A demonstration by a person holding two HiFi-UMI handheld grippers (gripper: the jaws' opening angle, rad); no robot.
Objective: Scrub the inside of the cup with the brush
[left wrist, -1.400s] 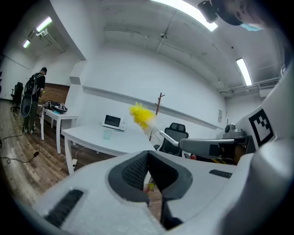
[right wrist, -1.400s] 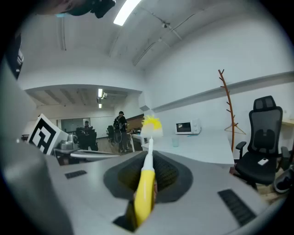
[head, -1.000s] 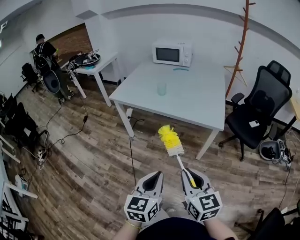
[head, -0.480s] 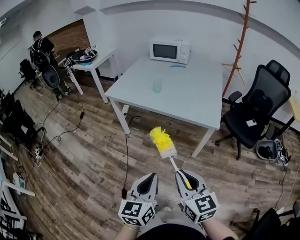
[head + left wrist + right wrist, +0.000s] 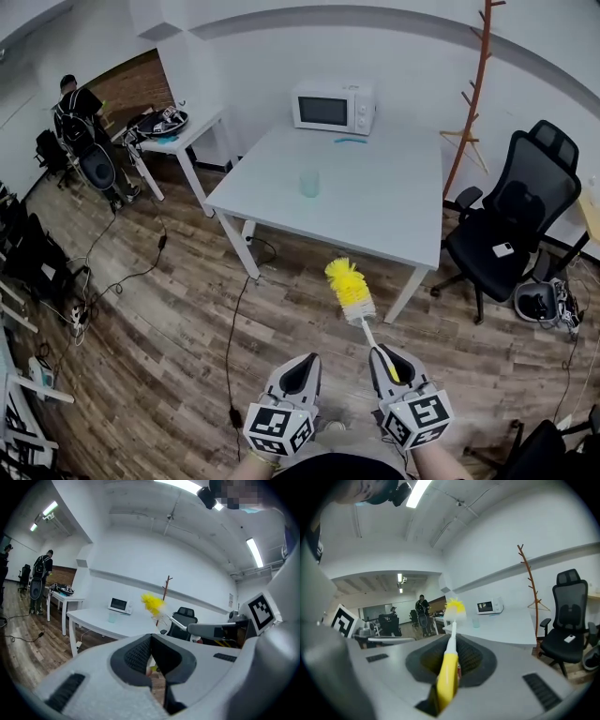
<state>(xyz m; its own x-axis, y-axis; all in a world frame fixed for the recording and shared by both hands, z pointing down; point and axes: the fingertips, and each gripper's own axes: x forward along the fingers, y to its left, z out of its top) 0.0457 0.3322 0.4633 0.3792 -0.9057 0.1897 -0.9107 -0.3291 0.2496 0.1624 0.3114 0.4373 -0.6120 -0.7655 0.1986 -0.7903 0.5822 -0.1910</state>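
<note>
A pale green translucent cup (image 5: 309,183) stands on the white table (image 5: 375,216), far ahead of both grippers; it also shows small as the cup (image 5: 112,617) and the cup (image 5: 476,622). My right gripper (image 5: 390,361) is shut on the yellow handle of a bottle brush (image 5: 449,667), whose yellow and white bristle head (image 5: 349,286) points up and away over the floor. My left gripper (image 5: 298,369) is shut with nothing between its jaws, held low beside the right one. Both hover over the wooden floor, well short of the table.
A white microwave (image 5: 333,108) sits at the table's far end. A black office chair (image 5: 511,225) stands to the right, a wooden coat stand (image 5: 473,84) behind it. A second small table (image 5: 178,127) and a person (image 5: 75,112) are at far left. Cables (image 5: 234,319) lie on the floor.
The view has swung so the table and cup sit slightly nearer and left. The right gripper with the brush has shifted right; the left gripper stays shut beside it.
</note>
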